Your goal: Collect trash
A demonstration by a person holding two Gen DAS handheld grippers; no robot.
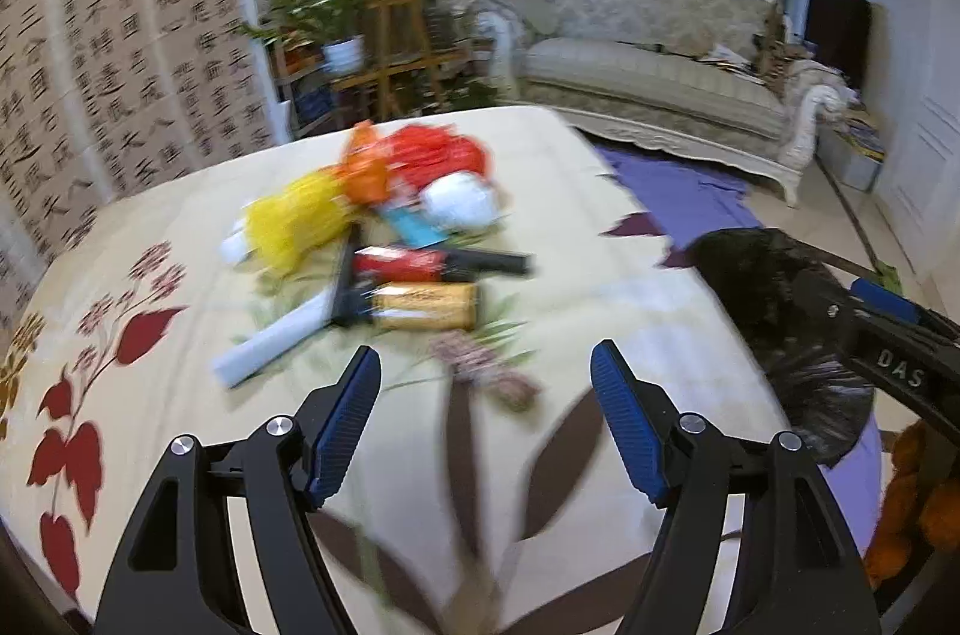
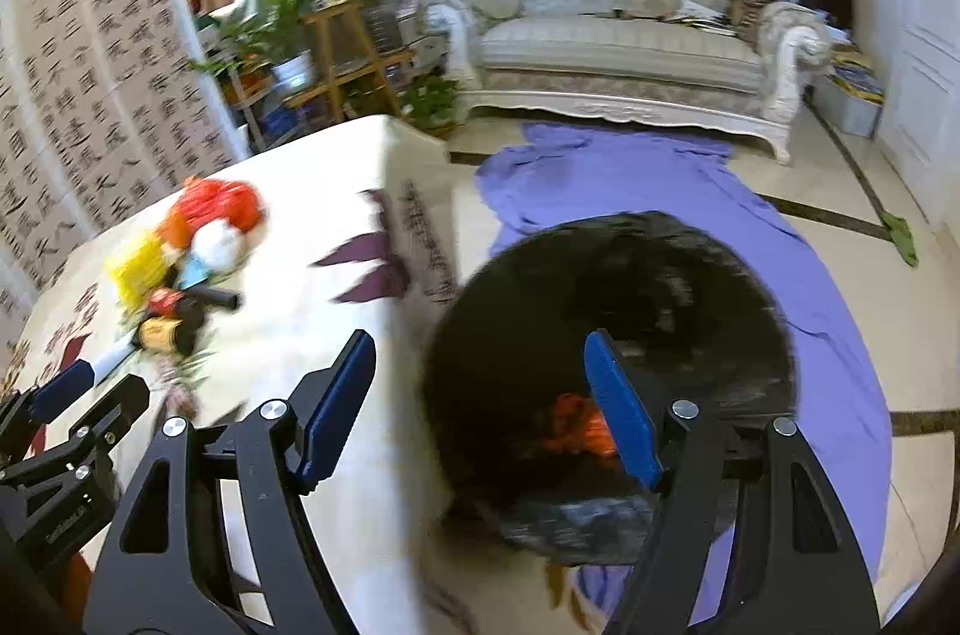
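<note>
A heap of trash lies on the cloth-covered table (image 1: pixel 180 395): a red plastic bag (image 1: pixel 441 152), a yellow bag (image 1: pixel 297 221), a white wad (image 1: pixel 459 203), a red and black packet (image 1: pixel 420 263), a gold can (image 1: pixel 426 305) and a white tube (image 1: pixel 273 344). My left gripper (image 1: pixel 486 365) hovers open and empty over the cloth, short of the heap. My right gripper (image 2: pixel 480 353) is open and empty above the black bin bag (image 2: pixel 612 311), which stands off the table's right edge with orange-red trash (image 2: pixel 576 431) inside. The heap (image 2: pixel 180 263) shows again at left in the right wrist view.
A purple sheet (image 2: pixel 660 179) is spread on the floor behind the bin bag. A pale ornate sofa (image 1: pixel 654 65) stands at the back, with potted plants on a wooden stand (image 1: pixel 384 35) and a calligraphy screen (image 1: pixel 120 65) at left. The left gripper's body (image 2: pixel 66 431) sits at lower left.
</note>
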